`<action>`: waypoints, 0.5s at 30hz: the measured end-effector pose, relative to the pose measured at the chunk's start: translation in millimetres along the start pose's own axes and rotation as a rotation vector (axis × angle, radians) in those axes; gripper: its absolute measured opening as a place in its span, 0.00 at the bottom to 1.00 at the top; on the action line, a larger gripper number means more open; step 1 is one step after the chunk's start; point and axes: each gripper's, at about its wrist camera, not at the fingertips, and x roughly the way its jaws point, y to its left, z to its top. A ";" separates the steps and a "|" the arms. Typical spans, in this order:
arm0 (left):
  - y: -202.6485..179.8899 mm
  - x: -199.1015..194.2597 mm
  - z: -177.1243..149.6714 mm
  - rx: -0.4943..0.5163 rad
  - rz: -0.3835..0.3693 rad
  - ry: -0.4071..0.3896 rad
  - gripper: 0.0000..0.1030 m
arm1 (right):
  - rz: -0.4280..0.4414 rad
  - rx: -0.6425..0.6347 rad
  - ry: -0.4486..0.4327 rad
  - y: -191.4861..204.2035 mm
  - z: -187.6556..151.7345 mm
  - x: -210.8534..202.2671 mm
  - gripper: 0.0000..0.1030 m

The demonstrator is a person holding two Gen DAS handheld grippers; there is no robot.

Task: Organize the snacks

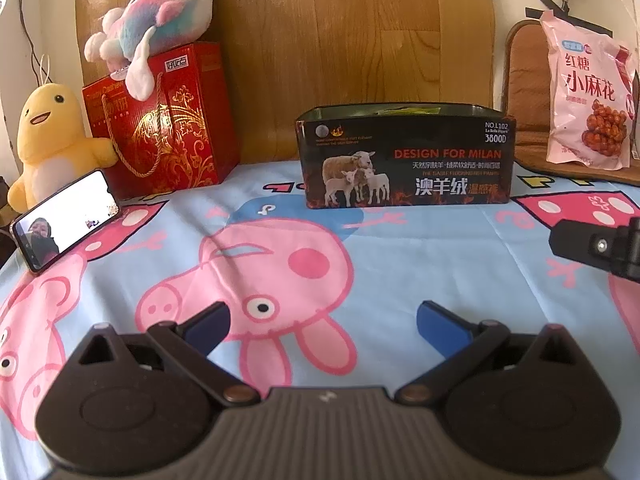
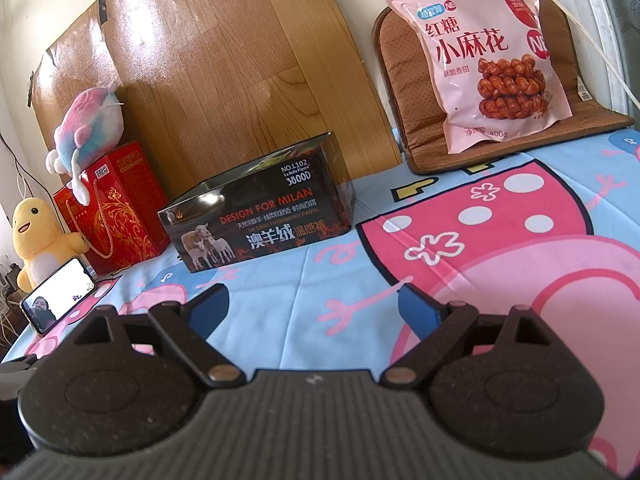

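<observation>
Both of your grippers are empty right now: the left gripper [image 1: 322,322] hangs low over the cartoon-pig sheet [image 1: 440,248] with its blue fingers [image 1: 210,324] spread wide and nothing between them, and the right gripper [image 2: 314,308] is in the same condition, jaws wide apart over bare cloth. So you look to be between pick-ups, at the start of a fresh reach. The black box [image 1: 406,156] stands open-topped at the far middle of the bed, against the wooden board [image 1: 340,40], and something yellow-green peeks over its rim, too hidden to name; it seems to be where the snacks go. The only loose snack you can see is the pink snack bag [image 2: 486,56], propped upright at the far right on the brown cushion [image 2: 404,92], well apart from the box. From the right wrist view it lies ahead and to the right of your right gripper, so that hand is the natural one for it. Your next move would call for carrying the right gripper forward and right, closing on an edge or corner of the soft, puffy bag rather than its full face, since it looks wider than the jaws, then lifting it clear of the cushion and bringing it left to the box opening. Mind that the bag is large beside the box and may need tilting to go in. The red gift bag [image 1: 160,128], the plush toys and the phone [image 1: 66,224] at the far left look like bystanders
</observation>
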 end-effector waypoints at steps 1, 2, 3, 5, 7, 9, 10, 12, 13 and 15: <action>0.1 0.0 0.0 -0.001 -0.001 0.000 1.00 | 0.000 0.000 0.000 0.0 0.0 0.0 0.91; 0.1 0.2 0.1 -0.002 -0.001 0.001 1.00 | 0.000 0.000 0.000 -0.1 0.1 0.0 0.91; 0.2 0.2 0.1 -0.003 -0.002 0.001 1.00 | 0.000 0.000 0.000 -0.1 0.1 0.0 0.91; 0.3 0.1 0.1 -0.003 -0.002 0.000 1.00 | 0.001 0.000 0.000 -0.2 0.1 0.1 0.91; 0.2 0.1 0.1 -0.001 -0.002 -0.001 1.00 | 0.001 -0.001 0.000 -0.4 0.1 0.1 0.91; 0.0 0.0 0.2 0.000 -0.003 -0.002 1.00 | 0.001 -0.001 0.000 -0.5 0.1 0.1 0.91; -0.1 -0.3 0.0 0.000 -0.003 -0.002 1.00 | 0.001 -0.001 0.001 -0.4 0.1 0.1 0.91; -0.2 -0.3 0.0 0.000 -0.003 -0.002 1.00 | 0.002 -0.001 0.001 -0.5 0.1 0.1 0.91; -0.3 -0.3 0.0 0.000 -0.002 -0.003 1.00 | 0.002 -0.001 0.001 -0.5 0.1 0.1 0.91; -0.2 -0.3 0.0 0.000 -0.002 -0.002 1.00 | 0.002 -0.001 0.001 -0.5 0.1 0.1 0.91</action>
